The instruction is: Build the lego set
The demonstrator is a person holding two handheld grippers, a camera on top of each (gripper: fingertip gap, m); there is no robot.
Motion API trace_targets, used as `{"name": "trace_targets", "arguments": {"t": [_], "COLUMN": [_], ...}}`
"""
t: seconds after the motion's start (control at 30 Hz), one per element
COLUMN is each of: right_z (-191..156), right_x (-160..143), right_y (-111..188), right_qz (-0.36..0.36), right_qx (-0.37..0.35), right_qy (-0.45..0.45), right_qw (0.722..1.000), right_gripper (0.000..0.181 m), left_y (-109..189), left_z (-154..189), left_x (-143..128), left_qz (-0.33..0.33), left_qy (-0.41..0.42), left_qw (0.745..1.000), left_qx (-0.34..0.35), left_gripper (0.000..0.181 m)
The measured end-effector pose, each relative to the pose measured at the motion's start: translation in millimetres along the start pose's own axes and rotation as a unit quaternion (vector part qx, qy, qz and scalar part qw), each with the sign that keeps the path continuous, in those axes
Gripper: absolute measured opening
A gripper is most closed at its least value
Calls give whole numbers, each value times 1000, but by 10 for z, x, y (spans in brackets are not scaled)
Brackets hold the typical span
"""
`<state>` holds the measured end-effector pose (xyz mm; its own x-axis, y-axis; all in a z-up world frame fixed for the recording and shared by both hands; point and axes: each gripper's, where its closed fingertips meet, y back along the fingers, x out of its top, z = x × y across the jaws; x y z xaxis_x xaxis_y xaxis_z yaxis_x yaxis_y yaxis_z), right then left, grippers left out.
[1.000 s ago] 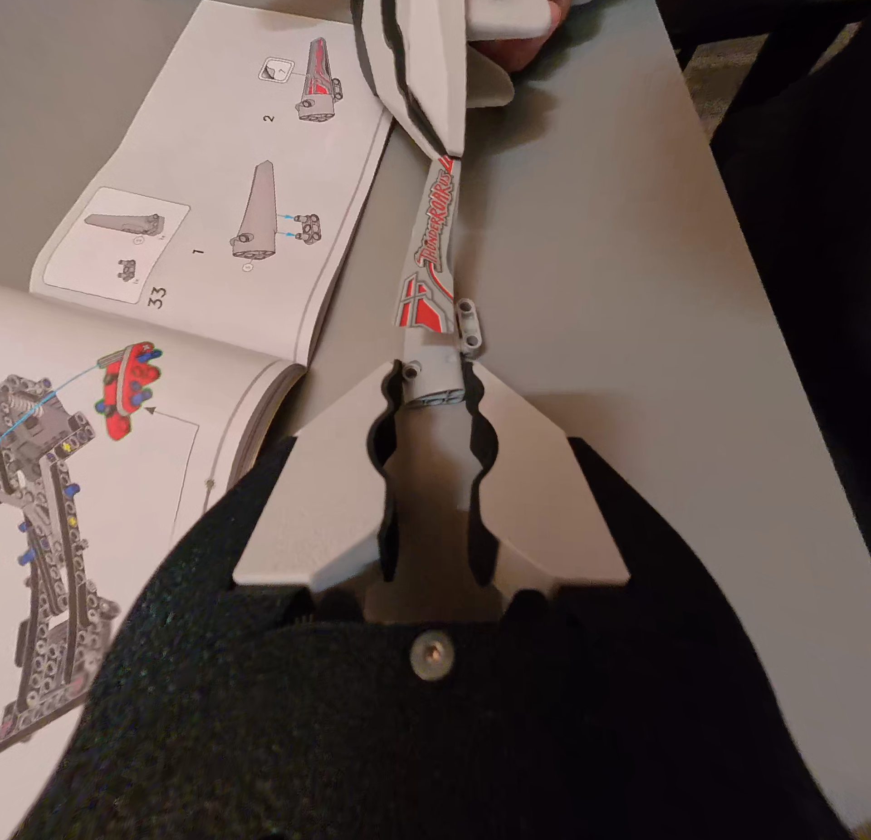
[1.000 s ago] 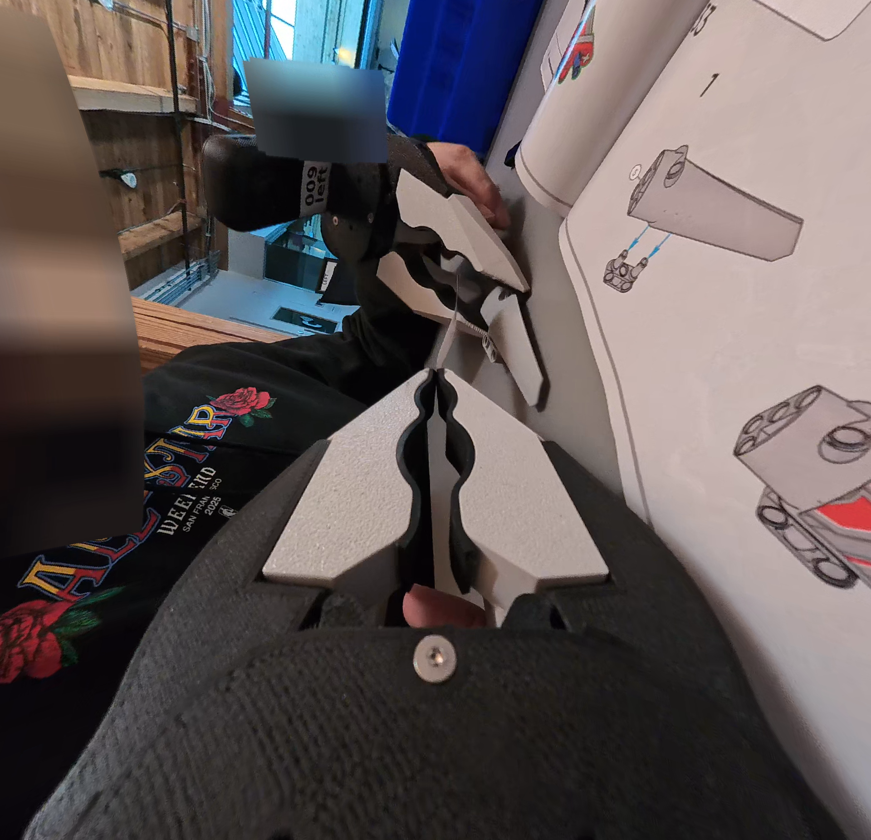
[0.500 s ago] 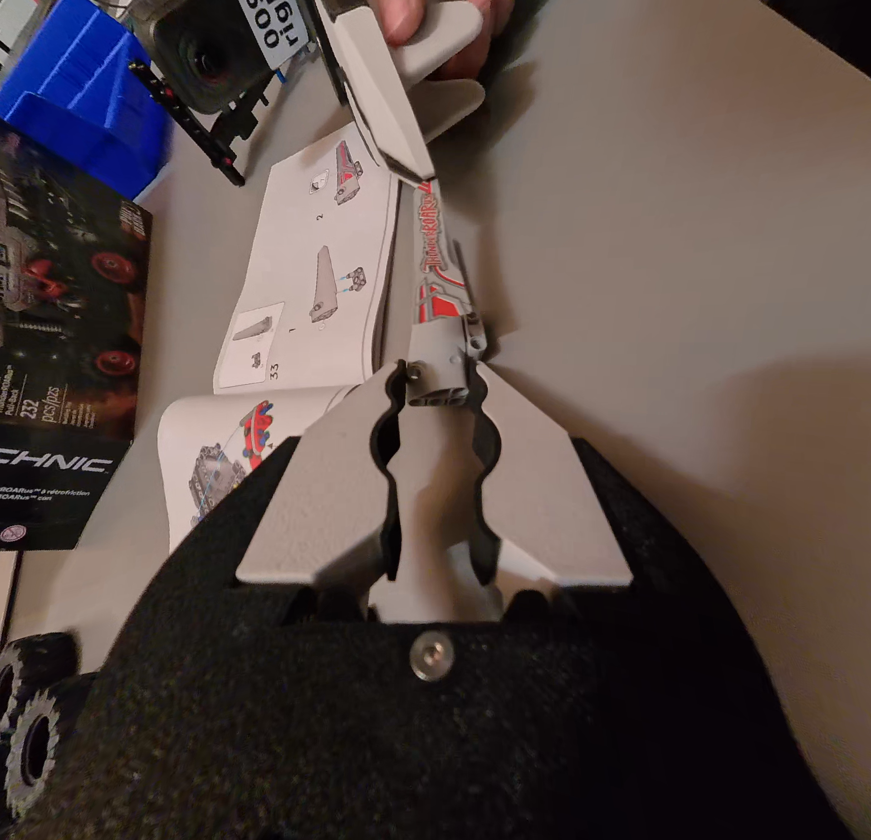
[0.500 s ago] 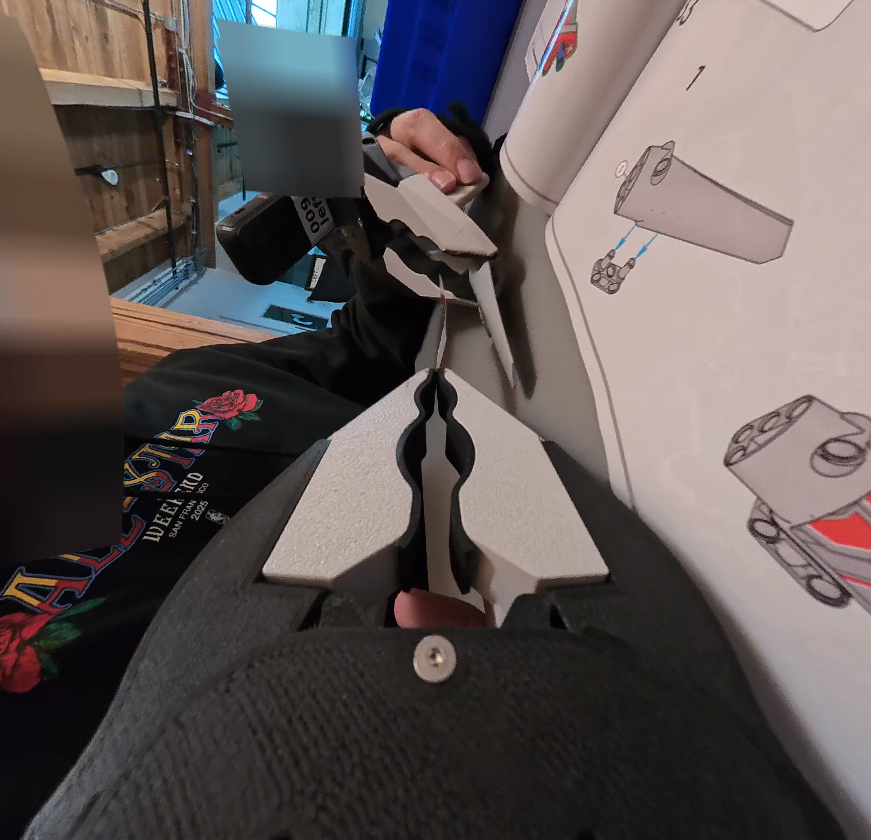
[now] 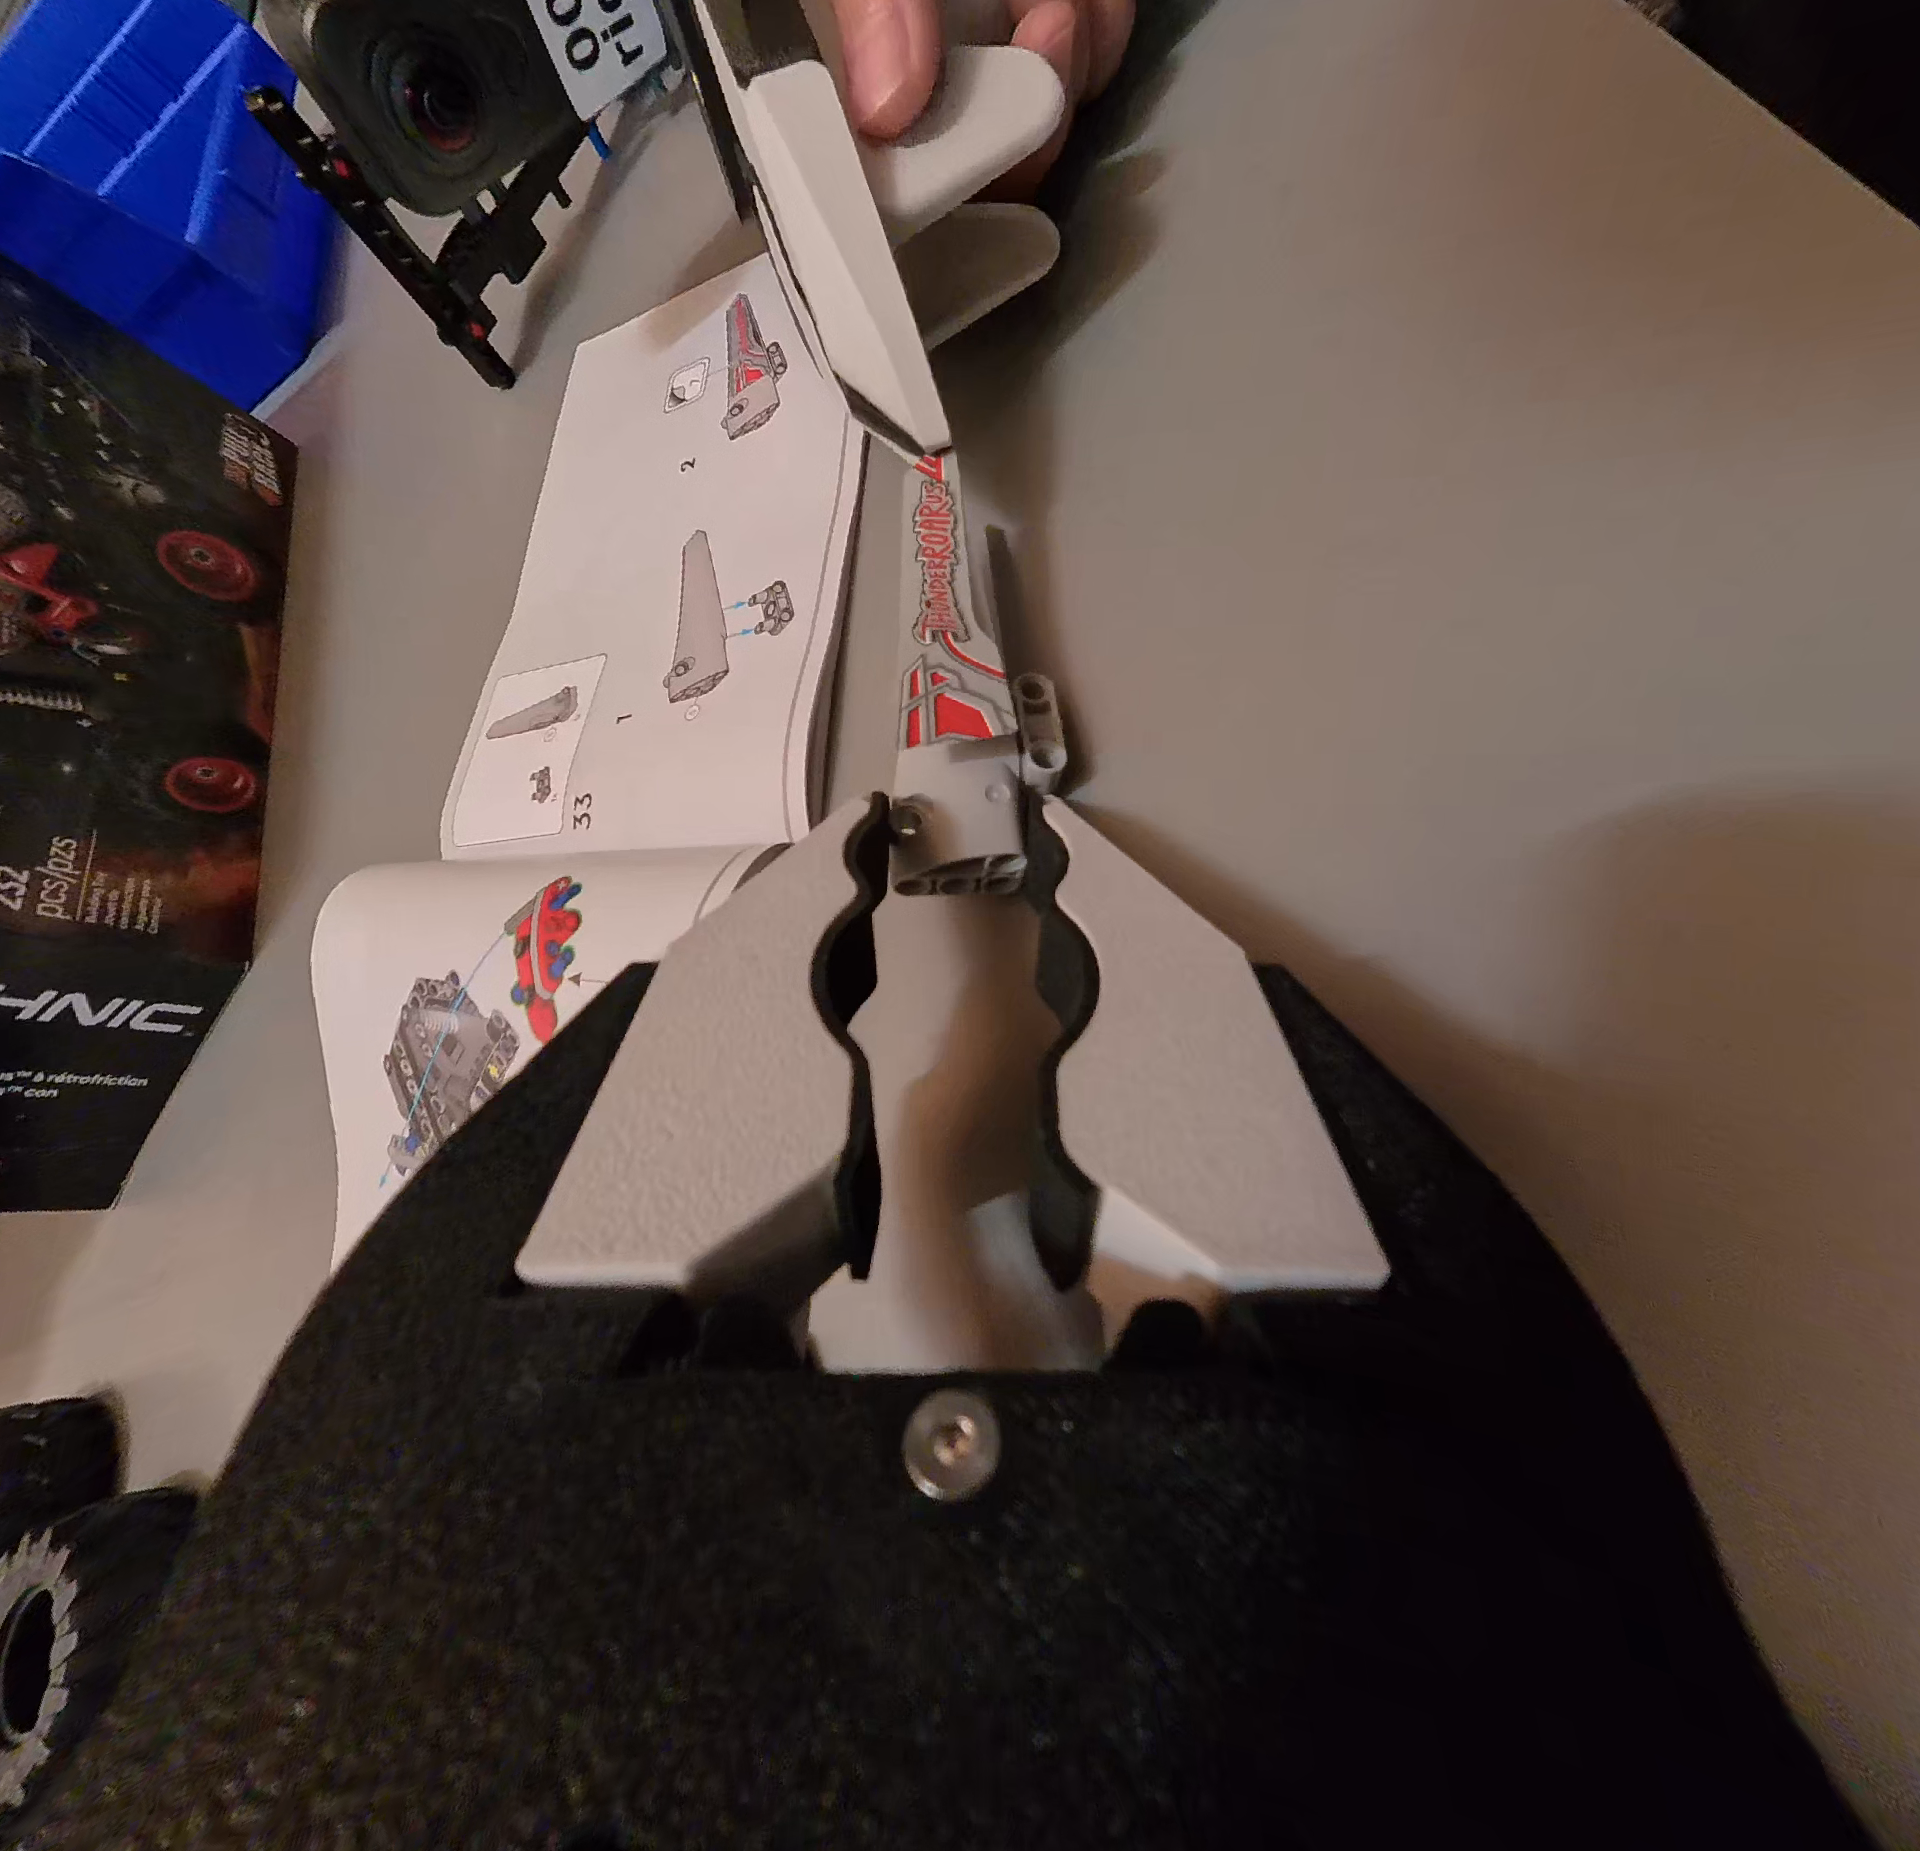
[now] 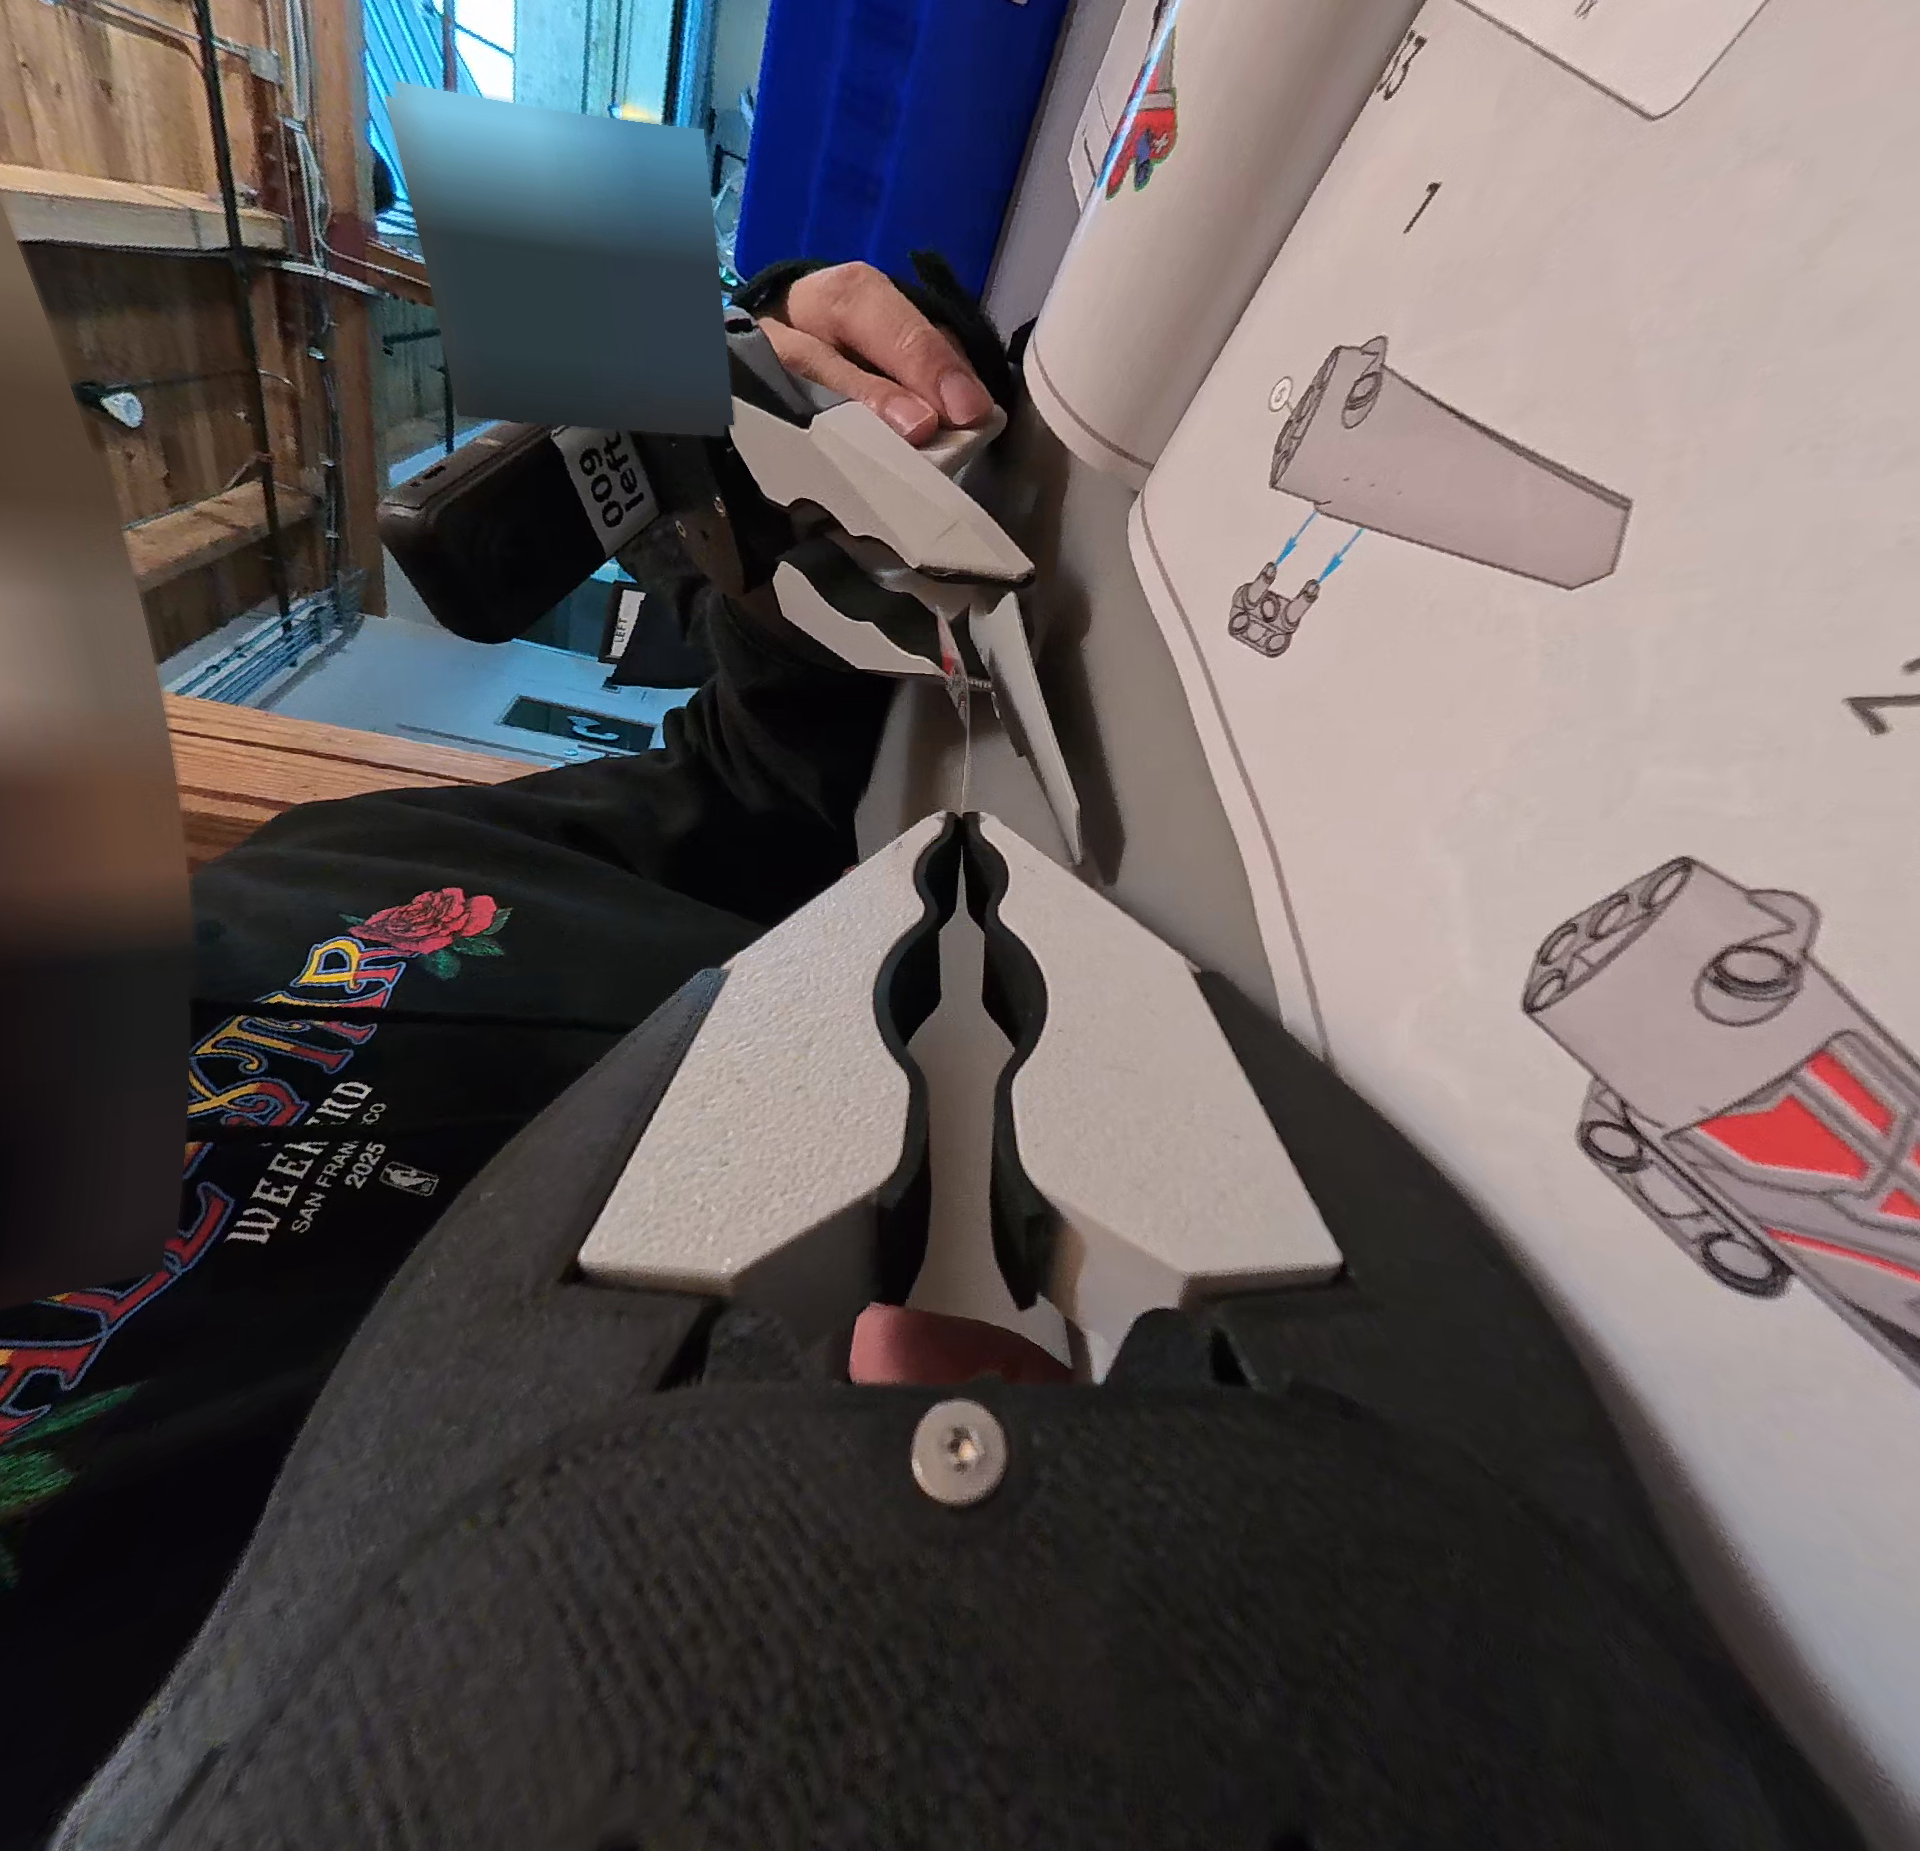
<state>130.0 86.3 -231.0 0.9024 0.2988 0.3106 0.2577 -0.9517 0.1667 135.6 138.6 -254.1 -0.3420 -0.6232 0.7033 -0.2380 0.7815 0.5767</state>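
My left gripper [image 5: 961,814] is shut on the wide end of a grey tapered Lego panel [image 5: 951,825], held just above the grey table [image 5: 1455,658]. A small grey connector [image 5: 1039,721] sits on the panel's right side. A long red-and-grey sticker [image 5: 940,596] lies along the panel's top. My right gripper [image 6: 961,819] is shut on the sticker's far tip; the sticker shows there edge-on as a thin strip [image 6: 966,752] running to the left gripper [image 6: 961,638]. In the left wrist view the right gripper [image 5: 914,430] comes in from above.
The open instruction booklet [image 5: 675,606] lies left of the panel and fills the right of the right wrist view [image 6: 1558,762]. A blue bin [image 5: 135,170], a black beam [image 5: 384,232], the dark set box [image 5: 114,762] and black wheels [image 5: 42,1593] stand at left. There is about 7 cm between the tips of the two grippers.
The left gripper has risen and tilted back with the panel, so more of the table's left side shows. Both grippers keep their hold; the right one still pinches the sticker tip.
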Motion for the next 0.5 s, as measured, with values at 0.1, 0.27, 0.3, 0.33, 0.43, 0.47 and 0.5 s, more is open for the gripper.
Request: {"name": "trace_targets", "arguments": {"t": [0.1,0.27,0.3,0.33,0.43,0.47,0.5], "right_z": [14,42,43,48,61,60,60], "right_x": [10,13,14,19,63,60,52], "right_y": [2,-15,-16,-13,5,2,-3], "right_qz": [6,12,13,15,35,35,34], "right_qx": [-7,-23,-23,-25,-31,-31,-32], "right_qy": [4,10,10,10,7,8,9], "right_qw": [1000,1000,1000,1000,999,999,999], "right_gripper": [0,0,0,0,0,0,0], "left_y": [-3,-6,-7,-6,-7,-7,-7], "left_z": [-5,-11,-12,-12,-14,-14,-15], "left_x": [-11,-18,-20,-20,-22,-22,-22], "left_qz": [-5,-9,-9,-9,-10,-10,-10], "left_qy": [11,19,20,20,22,22,22], "left_qw": [1000,1000,1000,1000,1000,1000,1000], "left_qx": [-1,1,0,1,2,2,3], "left_gripper": [23,23,23,23,23,23,23]}}
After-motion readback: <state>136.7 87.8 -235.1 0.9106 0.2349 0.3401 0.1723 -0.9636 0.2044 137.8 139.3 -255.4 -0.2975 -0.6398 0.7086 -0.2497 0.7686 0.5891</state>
